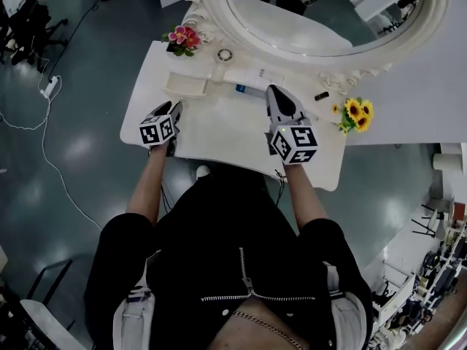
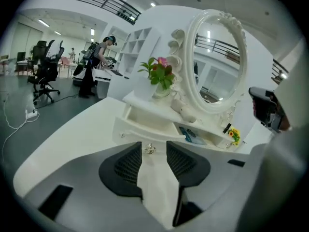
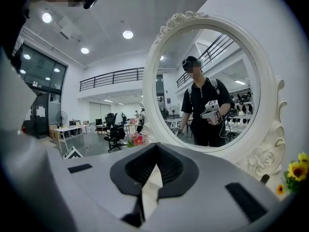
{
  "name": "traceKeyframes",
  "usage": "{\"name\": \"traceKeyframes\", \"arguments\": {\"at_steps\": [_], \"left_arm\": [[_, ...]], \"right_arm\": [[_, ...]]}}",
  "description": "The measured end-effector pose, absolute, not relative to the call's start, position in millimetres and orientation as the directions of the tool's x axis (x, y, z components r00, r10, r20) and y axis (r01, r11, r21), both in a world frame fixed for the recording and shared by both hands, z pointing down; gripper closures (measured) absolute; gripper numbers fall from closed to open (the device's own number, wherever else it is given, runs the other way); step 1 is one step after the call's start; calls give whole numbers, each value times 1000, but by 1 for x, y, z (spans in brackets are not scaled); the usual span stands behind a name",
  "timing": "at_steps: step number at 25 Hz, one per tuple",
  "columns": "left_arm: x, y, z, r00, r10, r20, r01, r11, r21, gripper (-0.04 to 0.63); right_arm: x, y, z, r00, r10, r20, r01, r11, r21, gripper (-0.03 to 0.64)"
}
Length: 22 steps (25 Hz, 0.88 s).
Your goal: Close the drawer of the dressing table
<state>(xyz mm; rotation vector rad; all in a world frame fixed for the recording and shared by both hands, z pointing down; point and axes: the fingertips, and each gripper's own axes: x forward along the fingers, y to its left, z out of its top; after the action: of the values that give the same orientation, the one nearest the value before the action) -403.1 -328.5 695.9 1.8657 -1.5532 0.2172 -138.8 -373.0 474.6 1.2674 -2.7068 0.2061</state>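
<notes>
**Drawer of the dressing table stands open; both grippers are over the tabletop.**

The left gripper (image 2: 154,146) is at the near left of the dressing table (image 1: 219,130). Its jaws are apart, and a small metal knob (image 2: 149,149) shows between their tips; contact cannot be confirmed. The right gripper (image 3: 157,151) is to its right, with its jaws together and empty, pointing at the oval mirror (image 3: 149,81). Just beyond the left gripper the drawer (image 2: 145,120) is pulled out, with pink flowers (image 2: 159,74) behind it. Sunflowers (image 1: 356,114) sit at the far right.
</notes>
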Motion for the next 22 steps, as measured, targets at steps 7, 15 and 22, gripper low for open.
{"name": "traceKeyframes", "arguments": {"at_steps": [7, 15, 22], "left_arm": [[-394, -346, 732, 315, -754, 577, -878, 1, 480, 428], [-388, -354, 745, 301, -730, 614, -882, 31, 470, 490], [-388, -358, 744, 301, -742, 599, -889, 9, 458, 491]], "right_arm": [[-121, -379, 481, -591, -778, 214, -803, 592, -64, 611], [-103, -389, 486, -551, -803, 229, -832, 550, -73, 611], [-101, -393, 491, -543, -805, 239, -837, 542, -74, 611]]}}
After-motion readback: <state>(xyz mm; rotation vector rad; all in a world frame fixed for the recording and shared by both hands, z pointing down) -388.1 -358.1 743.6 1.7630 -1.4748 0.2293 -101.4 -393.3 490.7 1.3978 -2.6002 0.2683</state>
